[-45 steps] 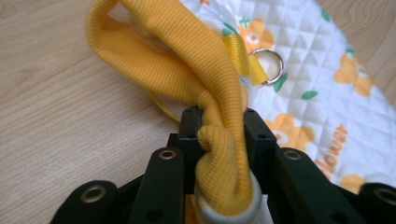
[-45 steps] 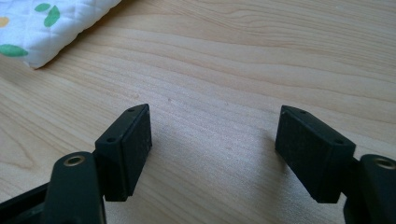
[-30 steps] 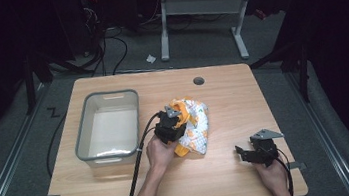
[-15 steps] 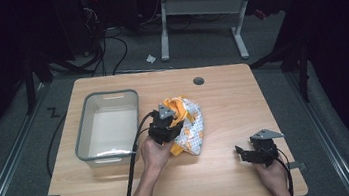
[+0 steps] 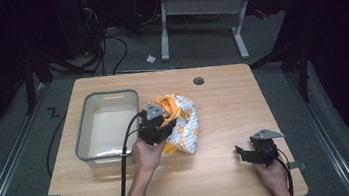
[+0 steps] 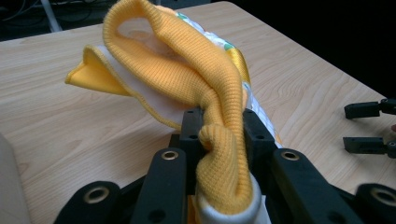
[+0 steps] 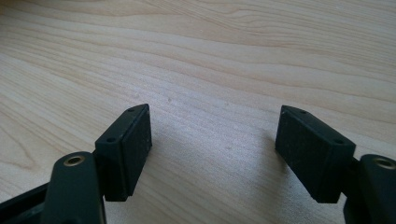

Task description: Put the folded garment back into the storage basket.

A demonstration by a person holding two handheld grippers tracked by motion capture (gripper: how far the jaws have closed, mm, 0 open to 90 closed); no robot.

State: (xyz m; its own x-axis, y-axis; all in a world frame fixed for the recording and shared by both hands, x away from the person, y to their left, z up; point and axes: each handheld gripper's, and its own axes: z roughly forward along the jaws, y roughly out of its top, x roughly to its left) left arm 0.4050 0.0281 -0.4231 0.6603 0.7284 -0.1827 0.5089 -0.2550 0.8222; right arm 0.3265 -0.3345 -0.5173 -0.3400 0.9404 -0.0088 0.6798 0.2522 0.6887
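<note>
A: Item one, the garment (image 5: pixel 181 122)?

B: Yellow knit cloth with a white patterned panel, bunched near the middle of the table (image 5: pixel 232 171), just right of the bin (image 5: pixel 87 139). In the left gripper view its ribbed yellow band (image 6: pixel 205 84) loops up from the jaws, and a flat yellow flap sticks out to one side above the wood.

A: Item two, the left gripper (image 5: pixel 158 125)?

B: Pinching the garment. In its own view the jaws are pressed tight on a fold of the ribbed band, with white fabric bulging below the pinch. From above it sits at the garment's left edge, beside the bin's right wall, its cable trailing back along the forearm.

A: Item three, the right gripper (image 5: pixel 249 151)?

B: Spread wide, nothing between the jaws. Its own view (image 7: pixel 212 154) has bare wood grain in the gap. It sits near the table's front right, well apart from the garment.

A: Item four, the bin?

B: Clear plastic, rectangular, on the table's left half. Whether the garment touches its wall, I cannot tell.
</note>
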